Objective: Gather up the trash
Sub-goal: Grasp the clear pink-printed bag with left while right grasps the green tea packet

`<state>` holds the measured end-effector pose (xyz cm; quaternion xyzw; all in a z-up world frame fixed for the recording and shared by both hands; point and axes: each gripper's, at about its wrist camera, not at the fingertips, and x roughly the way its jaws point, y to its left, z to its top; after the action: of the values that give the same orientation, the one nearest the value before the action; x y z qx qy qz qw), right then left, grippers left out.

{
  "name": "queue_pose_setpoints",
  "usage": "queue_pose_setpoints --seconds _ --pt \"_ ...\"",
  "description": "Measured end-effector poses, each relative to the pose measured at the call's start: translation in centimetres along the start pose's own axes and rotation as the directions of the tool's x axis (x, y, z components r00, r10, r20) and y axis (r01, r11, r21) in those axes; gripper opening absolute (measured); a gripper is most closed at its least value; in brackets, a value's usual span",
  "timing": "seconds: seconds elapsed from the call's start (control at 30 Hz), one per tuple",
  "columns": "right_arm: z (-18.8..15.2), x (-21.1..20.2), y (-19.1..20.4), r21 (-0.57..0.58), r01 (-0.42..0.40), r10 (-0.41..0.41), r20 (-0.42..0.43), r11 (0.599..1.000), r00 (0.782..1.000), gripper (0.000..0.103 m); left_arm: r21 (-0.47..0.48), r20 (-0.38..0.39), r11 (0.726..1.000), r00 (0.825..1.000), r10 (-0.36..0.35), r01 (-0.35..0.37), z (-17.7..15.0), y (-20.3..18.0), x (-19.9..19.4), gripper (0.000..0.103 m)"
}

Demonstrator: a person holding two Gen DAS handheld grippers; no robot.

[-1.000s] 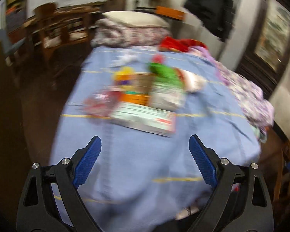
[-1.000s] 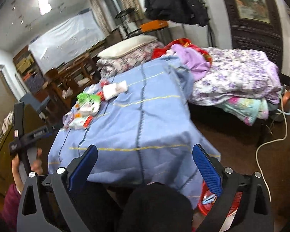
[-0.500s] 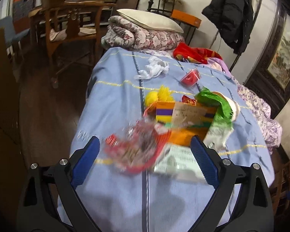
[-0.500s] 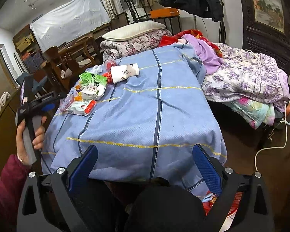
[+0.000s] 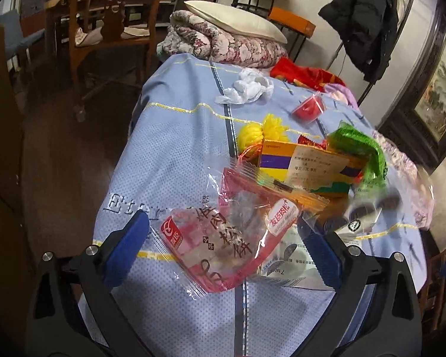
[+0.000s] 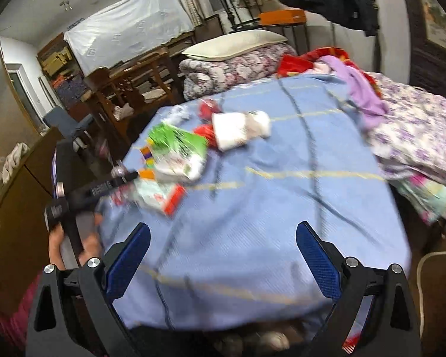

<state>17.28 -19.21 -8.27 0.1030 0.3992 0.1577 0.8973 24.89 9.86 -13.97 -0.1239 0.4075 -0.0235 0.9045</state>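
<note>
Closing in over the last second, the left gripper [image 5: 223, 250] now brackets the crinkled clear-and-pink snack wrapper [image 5: 226, 235] lying on the blue bedspread [image 5: 175, 136], jaws opening, untouching. The right gripper [image 6: 223, 255] hangs released, empty. Grasping likely comes next.

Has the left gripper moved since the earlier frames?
Yes. The left gripper, jaws opening, came forward over the blue bedspread toward the red snack wrapper, now between its fingers.
</note>
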Motion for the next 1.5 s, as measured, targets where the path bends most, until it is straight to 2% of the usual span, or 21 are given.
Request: queue_pose_setpoints --seconds 0.13,0.4,0.6,0.63,0.67,0.7,0.83,0.97,1.1,1.2,1.27,1.5 --pt "2.8 3.4 2.0 0.015 -0.077 0.077 -0.013 0.997 0.997 0.096 -0.003 0.002 1.000 1.000 -0.002 0.002 -0.1 -0.1 -0.1 0.096" --pt "6.6 9.3 4.4 0.024 -0.081 0.082 -0.059 0.996 0.995 0.097 -0.013 0.006 1.000 1.000 -0.011 0.011 -0.1 0.0 -0.1 0.096" --pt "7.8 14.1 4.5 0.058 -0.066 0.073 -0.118 0.996 0.990 0.096 -0.013 0.006 1.000 1.000 -0.012 0.012 0.0 0.2 -0.1 0.096" --pt "7.7 15.0 4.3 0.074 -0.079 0.088 -0.138 0.994 0.987 0.095 -0.014 0.007 1.000 1.000 -0.013 0.013 0.0 0.2 -0.1 0.096" --pt "7.5 15.5 4.1 0.090 -0.105 0.117 -0.146 0.990 0.982 0.077 -0.016 0.008 1.000 1.000 -0.015 0.015 0.0 0.2 -0.1 0.096" --pt "7.3 15.5 4.1 0.103 -0.123 0.137 -0.138 0.987 0.981 0.077 -0.017 0.008 1.000 1.000 -0.015 0.015 0.0 0.2 -0.1 0.096" --pt "6.9 11.7 4.2 0.066 -0.141 0.142 -0.024 0.988 0.990 0.077 -0.037 0.023 0.998 0.999 -0.045 0.046 0.1 0.6 -0.3 0.092" --pt "6.7 7.3 3.4 0.058 -0.181 0.179 0.036 0.982 0.983 0.077 -0.030 0.039 0.996 0.996 -0.086 0.087 0.0 0.6 -0.5 0.073" --pt "5.8 4.1 1.9 0.056 -0.163 0.159 0.072 0.985 0.985 0.077 0.010 0.063 0.996 0.994 -0.092 0.092 -0.2 -0.2 -1.1 0.057" --pt "5.0 2.1 0.9 0.047 -0.132 0.127 0.093 0.990 0.988 0.077 0.033 0.078 0.994 0.992 -0.102 0.100 -0.6 -0.7 -2.2 0.049" --pt "4.4 0.5 0.1 0.052 -0.114 0.107 0.115 0.992 0.988 0.077 0.042 0.088 0.993 0.990 -0.114 0.111 -0.7 -1.0 -3.3 0.045" --pt "2.8 -3.4 -2.7 0.099 -0.106 0.088 0.171 0.989 0.981 0.077 0.036 0.115 0.989 0.982 -0.146 0.143 -0.5 -2.1 -6.9 0.044"
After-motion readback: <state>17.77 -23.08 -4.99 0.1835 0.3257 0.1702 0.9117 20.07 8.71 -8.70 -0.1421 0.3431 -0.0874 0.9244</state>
